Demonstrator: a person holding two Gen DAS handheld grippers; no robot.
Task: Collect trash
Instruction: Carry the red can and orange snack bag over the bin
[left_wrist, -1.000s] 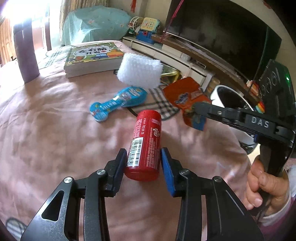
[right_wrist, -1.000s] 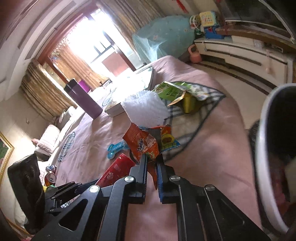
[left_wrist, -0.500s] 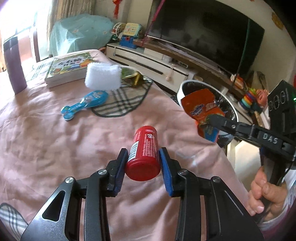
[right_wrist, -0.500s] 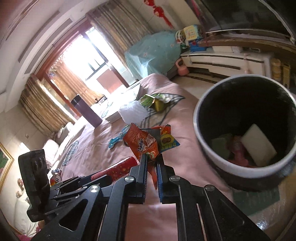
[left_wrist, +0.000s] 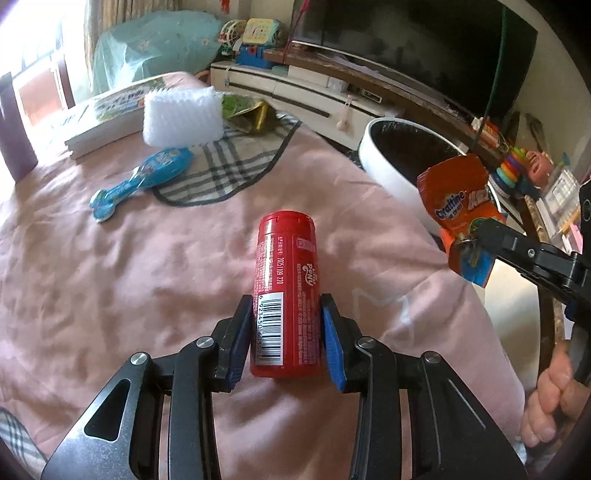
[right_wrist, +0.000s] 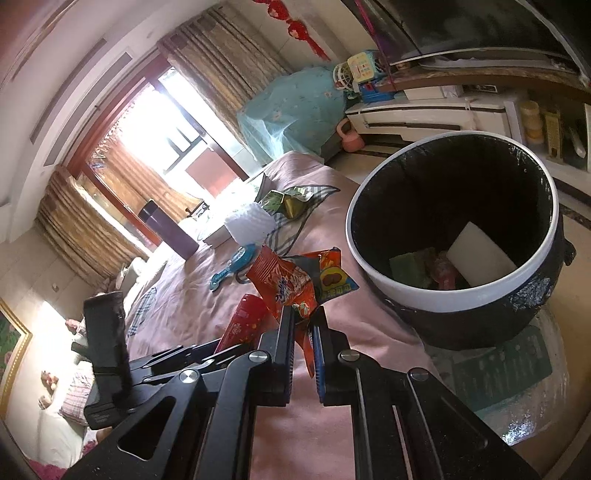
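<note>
My left gripper (left_wrist: 286, 314) is shut on a red cylindrical container (left_wrist: 286, 291) with a barcode label, held above the pink tablecloth (left_wrist: 110, 277). My right gripper (right_wrist: 303, 325) is shut on a crumpled orange snack wrapper (right_wrist: 291, 284), just left of the bin. The same wrapper (left_wrist: 458, 199) shows at the right of the left wrist view, in front of the bin's rim. The white-rimmed black trash bin (right_wrist: 458, 295) stands beside the table edge and holds a white block and some wrappers. The red container (right_wrist: 245, 321) also shows left of my right fingers.
On the table lie a blue toy-shaped pack (left_wrist: 147, 173), a white foam block (left_wrist: 183, 118), a green-gold wrapper (left_wrist: 247, 112) on a checked cloth (left_wrist: 229, 162), books (left_wrist: 107, 114) and a purple cup (left_wrist: 14, 136). A TV stand (left_wrist: 314, 96) runs behind. A person's hand (left_wrist: 550, 402) grips the right gripper's handle.
Both grippers moved toward the bin with their loads. The bin grew larger in the right wrist view and came into the left wrist view, where table items slid left.
</note>
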